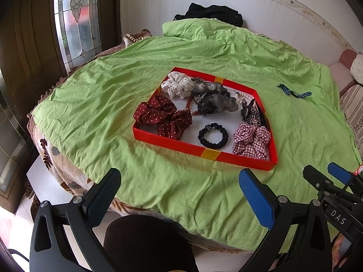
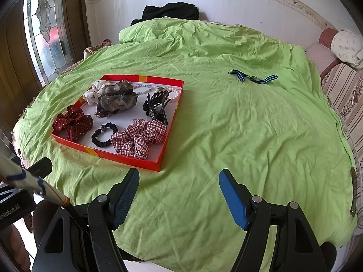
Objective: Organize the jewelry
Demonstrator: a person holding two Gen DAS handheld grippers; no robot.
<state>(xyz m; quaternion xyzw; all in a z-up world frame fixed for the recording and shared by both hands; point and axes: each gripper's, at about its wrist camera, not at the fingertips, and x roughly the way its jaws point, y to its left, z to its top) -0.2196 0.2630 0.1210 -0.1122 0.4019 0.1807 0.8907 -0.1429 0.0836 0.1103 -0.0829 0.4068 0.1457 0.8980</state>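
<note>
A shallow red box [image 1: 238, 157] [image 2: 127, 158] lies on the green cloth. It holds a dark red dotted scrunchie [image 1: 162, 116] [image 2: 73, 122], a white one [image 1: 175, 87], a grey one [image 1: 213, 100] [image 2: 116, 100], a checked one [image 1: 253, 140] [image 2: 139, 138], a black hair tie [image 1: 213, 134] [image 2: 104, 134], a black claw clip [image 2: 156, 106] and pearl beads [image 2: 172, 93]. A blue-striped watch [image 1: 293, 93] [image 2: 255, 78] lies outside the box, far right. My left gripper [image 1: 180, 182] and right gripper [image 2: 179, 182] stand open and empty near the front edge.
The green cloth [image 2: 238, 136] covers a round table. Black clothing [image 2: 170, 10] lies at the far edge by the tiled wall. A striped sofa [image 2: 342, 90] stands on the right, a glass door [image 1: 74, 18] on the left. The right gripper's fingers [image 1: 340, 175] show beside my left one.
</note>
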